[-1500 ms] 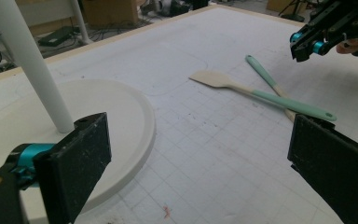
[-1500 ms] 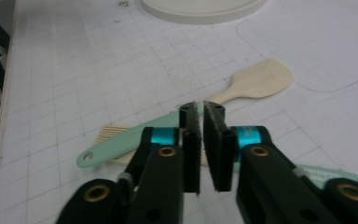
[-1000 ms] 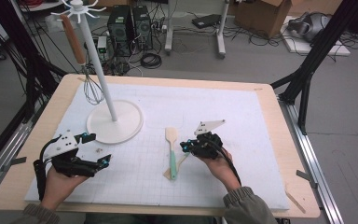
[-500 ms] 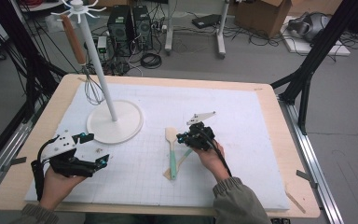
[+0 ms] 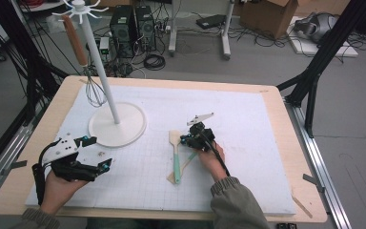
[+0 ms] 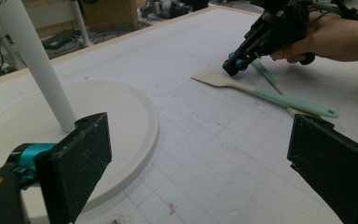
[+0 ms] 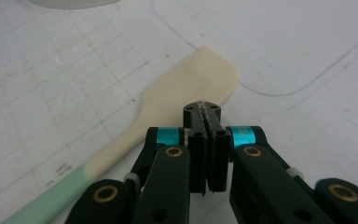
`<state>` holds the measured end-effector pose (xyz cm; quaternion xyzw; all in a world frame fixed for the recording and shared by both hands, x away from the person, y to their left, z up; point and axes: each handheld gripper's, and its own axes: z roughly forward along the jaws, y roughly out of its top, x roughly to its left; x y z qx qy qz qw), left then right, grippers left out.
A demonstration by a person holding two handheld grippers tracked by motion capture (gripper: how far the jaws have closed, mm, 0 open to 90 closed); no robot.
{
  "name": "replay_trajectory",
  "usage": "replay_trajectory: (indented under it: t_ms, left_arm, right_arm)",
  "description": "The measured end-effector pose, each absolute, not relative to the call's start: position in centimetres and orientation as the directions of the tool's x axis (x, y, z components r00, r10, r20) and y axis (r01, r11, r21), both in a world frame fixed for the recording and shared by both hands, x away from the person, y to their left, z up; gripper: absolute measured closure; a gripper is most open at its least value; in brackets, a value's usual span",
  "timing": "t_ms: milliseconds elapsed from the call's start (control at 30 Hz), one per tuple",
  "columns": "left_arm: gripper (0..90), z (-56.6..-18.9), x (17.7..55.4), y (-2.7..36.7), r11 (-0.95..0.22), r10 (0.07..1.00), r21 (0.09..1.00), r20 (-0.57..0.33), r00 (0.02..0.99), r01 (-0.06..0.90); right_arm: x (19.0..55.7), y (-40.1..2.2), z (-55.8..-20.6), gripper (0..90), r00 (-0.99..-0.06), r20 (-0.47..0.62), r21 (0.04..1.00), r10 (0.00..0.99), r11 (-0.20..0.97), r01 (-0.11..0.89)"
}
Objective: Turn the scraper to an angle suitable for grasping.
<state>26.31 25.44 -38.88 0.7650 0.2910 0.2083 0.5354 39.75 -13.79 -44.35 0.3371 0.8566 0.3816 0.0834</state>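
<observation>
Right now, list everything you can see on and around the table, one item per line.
Spatula: one, cream blade with mint-green handle, on the white mat near the table's middle, lying across a wooden utensil.
Wooden utensil: one, pale wood, under the spatula; its type is hard to tell.
Stand: one, white, round base and tall pole, left part of the mat.
Whisk: one, wire head with brown handle, hanging from the stand.
Mat: one, white with grid lines, covering the table.
Table: one, light wood.
Computer towers: two, black, on the floor behind.
Cardboard box: one, brown, on the floor behind.
Left claw: black, jaws open, beside the stand's base.
Right claw: black, jaws shut and empty, at the spatula's blade.
</observation>
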Motion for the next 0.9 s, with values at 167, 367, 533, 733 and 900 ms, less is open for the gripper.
replay_trajectory:
  t_ms: [167, 367, 533, 733, 900]
  left_arm:
    - [7.0, -38.9, 26.3, 25.4, -0.262, 0.666, 0.94, 0.013, 0.746, 0.217]
    - [7.0, -38.9, 26.3, 25.4, -0.261, 0.664, 0.941, 0.012, 0.748, 0.217]
    - [7.0, -38.9, 26.3, 25.4, -0.26, 0.663, 0.941, 0.011, 0.749, 0.216]
    - [7.0, -38.9, 26.3, 25.4, -0.258, 0.662, 0.941, 0.009, 0.749, 0.217]
    - [7.0, -38.8, 26.3, 25.4, -0.256, 0.662, 0.942, 0.007, 0.75, 0.217]
  right_arm:
    - [39.9, -13.5, -44.5, 89.2, -0.751, 0.108, 0.721, 0.651, 0.469, 0.51]
    - [39.8, -12.7, -44.5, 89.2, -0.757, 0.101, 0.723, 0.646, 0.475, 0.502]
    - [39.7, -12.2, -44.5, 89.2, -0.765, 0.105, 0.724, 0.635, 0.479, 0.497]
    - [39.4, -11.4, -44.5, 89.2, -0.78, 0.102, 0.725, 0.617, 0.491, 0.484]
    - [39.2, -10.4, -44.5, 89.2, -0.796, 0.099, 0.727, 0.597, 0.503, 0.468]
